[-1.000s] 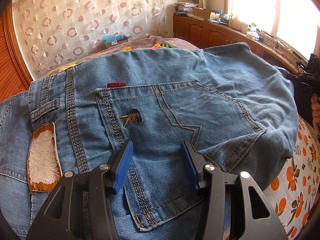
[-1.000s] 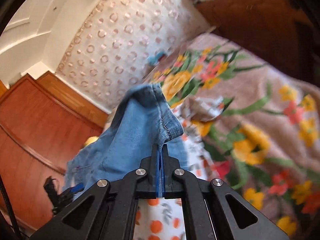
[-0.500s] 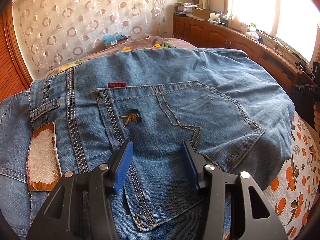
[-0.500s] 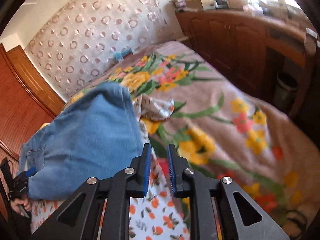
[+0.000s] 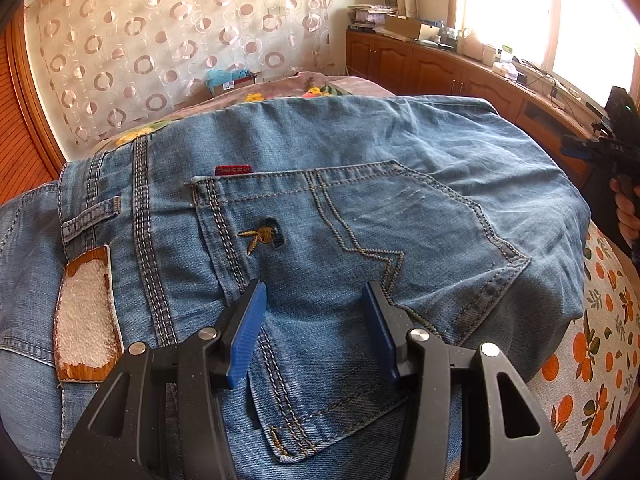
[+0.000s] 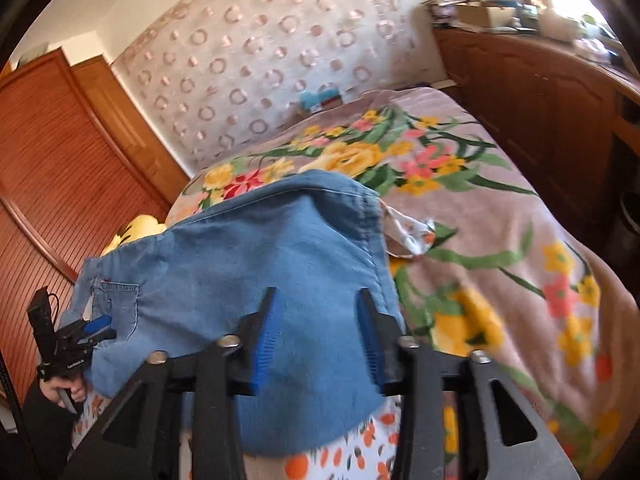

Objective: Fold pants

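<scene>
The blue jeans point(image 5: 360, 184) lie folded on the bed, back pocket and leather waist patch point(image 5: 86, 316) facing up. My left gripper point(image 5: 316, 304) is open, just above the pocket, holding nothing. In the right wrist view the folded jeans point(image 6: 256, 264) form a blue stack. My right gripper point(image 6: 318, 312) is open above the stack's near end, empty. It also shows at the right edge of the left wrist view point(image 5: 608, 148). The left gripper shows at the far left of the right wrist view point(image 6: 96, 328).
The bed has an orange-print sheet point(image 5: 600, 344) and a floral blanket point(image 6: 480, 216). A small crumpled cloth point(image 6: 412, 236) lies beside the jeans. Wooden cabinets point(image 5: 440, 68) run along the right wall, a wooden wardrobe point(image 6: 52, 168) stands left.
My right gripper let go of the jeans' end, opened wide and swung back over the stack. The lifted denim dropped flat onto the fold. The left gripper stayed still.
</scene>
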`<state>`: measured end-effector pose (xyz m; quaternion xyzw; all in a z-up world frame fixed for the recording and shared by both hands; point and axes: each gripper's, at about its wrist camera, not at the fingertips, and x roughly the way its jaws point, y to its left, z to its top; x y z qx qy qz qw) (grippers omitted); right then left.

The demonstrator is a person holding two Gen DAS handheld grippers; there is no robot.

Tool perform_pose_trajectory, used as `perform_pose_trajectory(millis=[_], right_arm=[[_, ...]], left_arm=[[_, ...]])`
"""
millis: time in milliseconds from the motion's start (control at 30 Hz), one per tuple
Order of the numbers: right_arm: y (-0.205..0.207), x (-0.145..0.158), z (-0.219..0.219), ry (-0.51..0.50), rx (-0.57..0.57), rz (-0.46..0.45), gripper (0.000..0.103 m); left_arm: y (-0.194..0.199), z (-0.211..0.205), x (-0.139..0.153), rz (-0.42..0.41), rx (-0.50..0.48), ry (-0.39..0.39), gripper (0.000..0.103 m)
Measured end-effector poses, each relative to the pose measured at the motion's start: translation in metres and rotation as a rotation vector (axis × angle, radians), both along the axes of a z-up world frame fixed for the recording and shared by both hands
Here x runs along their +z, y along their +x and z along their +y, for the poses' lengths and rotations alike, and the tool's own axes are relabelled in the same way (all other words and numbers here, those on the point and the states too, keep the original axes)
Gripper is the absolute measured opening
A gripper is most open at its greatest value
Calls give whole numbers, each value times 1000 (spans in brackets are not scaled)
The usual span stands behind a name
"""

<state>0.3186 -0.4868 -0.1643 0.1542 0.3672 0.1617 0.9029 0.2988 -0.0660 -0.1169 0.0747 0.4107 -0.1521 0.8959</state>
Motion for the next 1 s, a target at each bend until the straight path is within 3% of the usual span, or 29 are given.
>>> perform_pose_trajectory(millis=[267, 367, 567, 700, 767, 800, 900, 1000], right_arm=[[104, -23, -13, 31, -5, 30, 59], [138, -39, -13, 96, -14, 70, 59], [171, -49, -10, 183, 28, 105, 59], [187, -45, -11, 204, 54, 126, 59], [184, -36, -14, 186, 61, 123, 42], [186, -34, -12, 169, 71, 124, 22], [184, -21, -1, 97, 71, 73, 18], [184, -9, 2, 52, -2, 25, 18]], left_arm=[[-1, 2, 2, 3, 15, -25, 51], [-2, 8, 12, 12, 26, -50, 51], [-4, 18, 36, -23, 29, -35, 52], [4, 19, 46, -51, 38, -25, 62], [12, 20, 49, -52, 40, -28, 63], [15, 21, 50, -51, 43, -28, 63], [25, 22, 51, -55, 48, -22, 63], [31, 23, 50, -56, 56, -19, 64]])
